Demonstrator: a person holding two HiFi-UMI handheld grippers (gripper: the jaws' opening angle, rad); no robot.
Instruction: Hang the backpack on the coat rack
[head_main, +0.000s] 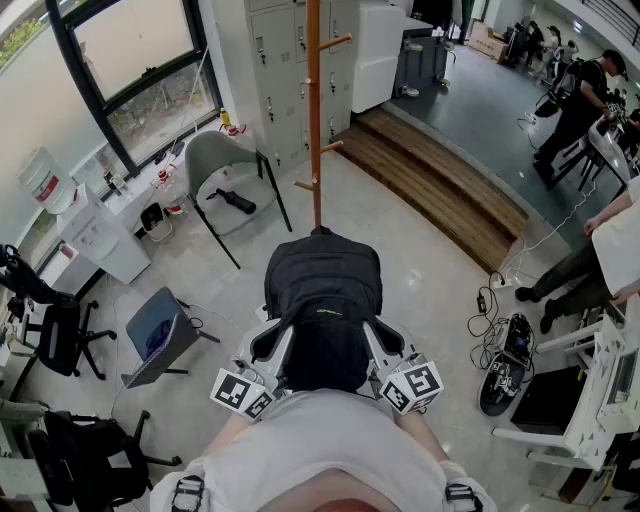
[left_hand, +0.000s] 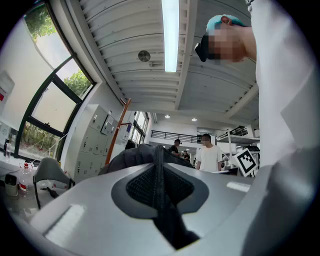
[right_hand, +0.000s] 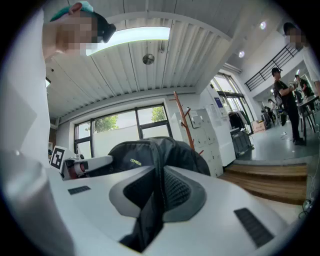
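We've got a pale tiled floor (head_main: 430, 275). Standing on it: coat rack (head_main: 314, 120), grey chair (head_main: 222, 165) just left of it, wooden step (head_main: 440, 180) to its right, cables (head_main: 487, 322) further right.

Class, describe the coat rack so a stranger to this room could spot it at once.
Find the grey lockers by the window. In front of them, where the wooden step starts, stands the coat rack. It is the only tall, thin, orange-brown pole with short pegs; the chair beside it is low and grey.
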